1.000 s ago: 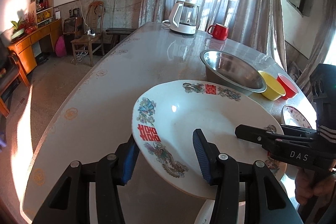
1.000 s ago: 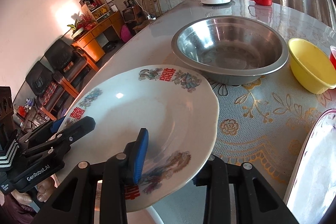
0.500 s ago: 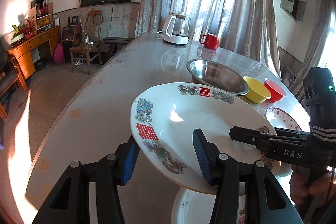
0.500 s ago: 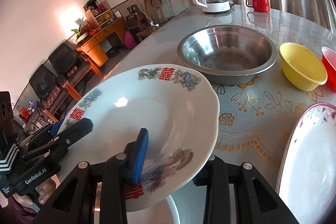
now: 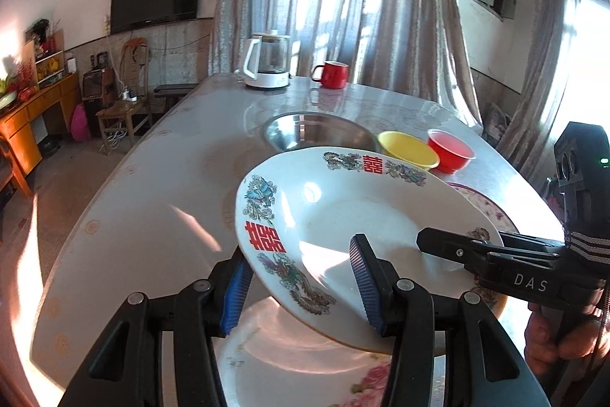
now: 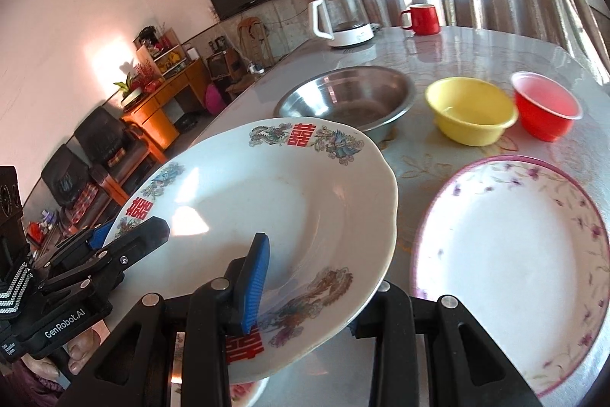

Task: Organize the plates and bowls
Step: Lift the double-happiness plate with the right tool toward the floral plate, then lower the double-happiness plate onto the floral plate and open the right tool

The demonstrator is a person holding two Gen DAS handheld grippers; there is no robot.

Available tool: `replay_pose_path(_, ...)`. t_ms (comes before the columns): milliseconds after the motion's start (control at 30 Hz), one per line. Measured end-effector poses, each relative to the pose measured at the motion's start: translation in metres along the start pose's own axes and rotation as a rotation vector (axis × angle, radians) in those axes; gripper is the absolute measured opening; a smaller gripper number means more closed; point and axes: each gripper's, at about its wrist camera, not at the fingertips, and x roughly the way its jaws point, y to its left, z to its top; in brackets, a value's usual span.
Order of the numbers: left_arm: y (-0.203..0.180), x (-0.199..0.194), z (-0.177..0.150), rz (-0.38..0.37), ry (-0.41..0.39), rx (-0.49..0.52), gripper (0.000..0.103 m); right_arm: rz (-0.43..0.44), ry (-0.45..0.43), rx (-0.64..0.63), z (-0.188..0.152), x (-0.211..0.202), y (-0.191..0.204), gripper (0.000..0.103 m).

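A white plate with red characters and dragon pattern point(image 5: 343, 216) point(image 6: 267, 201) is held in the air above the table by both grippers. My left gripper point(image 5: 301, 281) is shut on its left rim; my right gripper point(image 6: 305, 288) is shut on its near right rim. Below it lies a flowered plate point(image 5: 305, 369). A purple-rimmed plate point(image 6: 511, 246) lies on the table to the right. Behind stand a steel bowl point(image 6: 350, 98), a yellow bowl point(image 6: 469, 109) and a red bowl point(image 6: 545, 109).
A white kettle point(image 5: 267, 63) and a red mug point(image 5: 333, 75) stand at the table's far end. The table edge point(image 5: 95, 208) runs along the left, with a chair and furniture beyond it.
Both grippers have lifted the dragon plate higher and pulled it back toward me. The flowered plate beneath has come into view.
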Motion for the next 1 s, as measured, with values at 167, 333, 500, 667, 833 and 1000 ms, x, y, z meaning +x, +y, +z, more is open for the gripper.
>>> replay_pose_path(167,-0.036,0.008,0.005,-0.042,0.012,0.044,0.051,-0.047,-0.037,0.045,-0.005,-0.025,-0.025,0.033)
replay_pose_path(333,-0.071,0.019,0.008,-0.087,0.028,0.089,0.051,-0.098,-0.066,0.096,-0.012,-0.045,-0.051,0.033)
replay_pose_path(500,-0.102,0.030,0.006,-0.125,0.054,0.122,0.051,-0.145,-0.076,0.156,-0.021,-0.058,-0.080,0.033)
replay_pose_path(667,-0.124,0.041,0.004,-0.149,0.085,0.150,0.051,-0.177,-0.074,0.205,-0.031,-0.068,-0.101,0.033)
replay_pose_path(833,-0.139,0.051,0.003,-0.164,0.104,0.174,0.051,-0.197,-0.074,0.238,-0.038,-0.073,-0.117,0.033)
replay_pose_path(1000,-0.150,0.059,0.003,-0.176,0.121,0.193,0.051,-0.209,-0.071,0.267,-0.041,-0.075,-0.129,0.033)
